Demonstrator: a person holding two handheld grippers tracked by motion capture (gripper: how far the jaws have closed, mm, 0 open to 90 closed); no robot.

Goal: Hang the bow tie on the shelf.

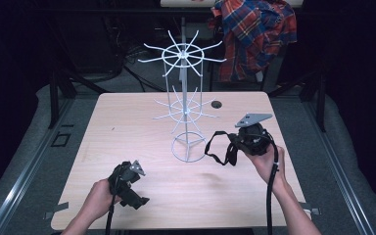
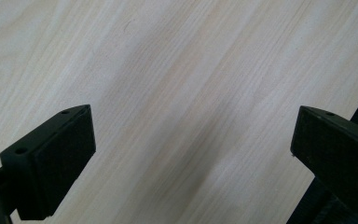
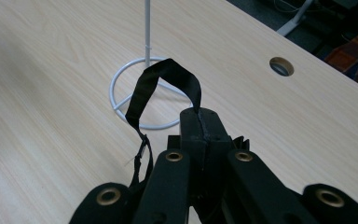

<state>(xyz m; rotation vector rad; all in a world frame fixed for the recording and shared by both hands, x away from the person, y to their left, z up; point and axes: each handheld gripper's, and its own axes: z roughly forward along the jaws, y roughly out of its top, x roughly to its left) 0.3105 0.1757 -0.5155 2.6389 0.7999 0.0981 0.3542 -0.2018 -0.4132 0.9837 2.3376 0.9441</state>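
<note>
1. Light wood is the surface of the table [image 1: 142, 122], which takes the middle of the high view.
2. A white wire rack [image 1: 186, 98] stands upright in the upper middle of that view. It has a ring base on the table, a thin pole, and two levels of spokes that spread out like a star. Nothing hangs on the spokes.
3. The right gripper [image 1: 238, 142] is at the right of the high view, held in the person's right hand [image 1: 267, 159], just beside the ring base of the rack.
4. In the right gripper view its jaws are pressed together, and they pinch a black strap [image 3: 168, 81]. The strap makes a loop above the jaw tips, in front of the ring base [image 3: 121, 100], and one end hangs down at the left of the jaws.
5. The left gripper [image 1: 136, 169] is at the lower left of the high view, in the left hand [image 1: 98, 198], well apart from the rack.
6. In the left gripper view its two jaws stand wide apart, with only bare wood between them.
7. A checked red and blue cloth [image 1: 254, 34] hangs behind the table, at the upper right of the high view.
</note>
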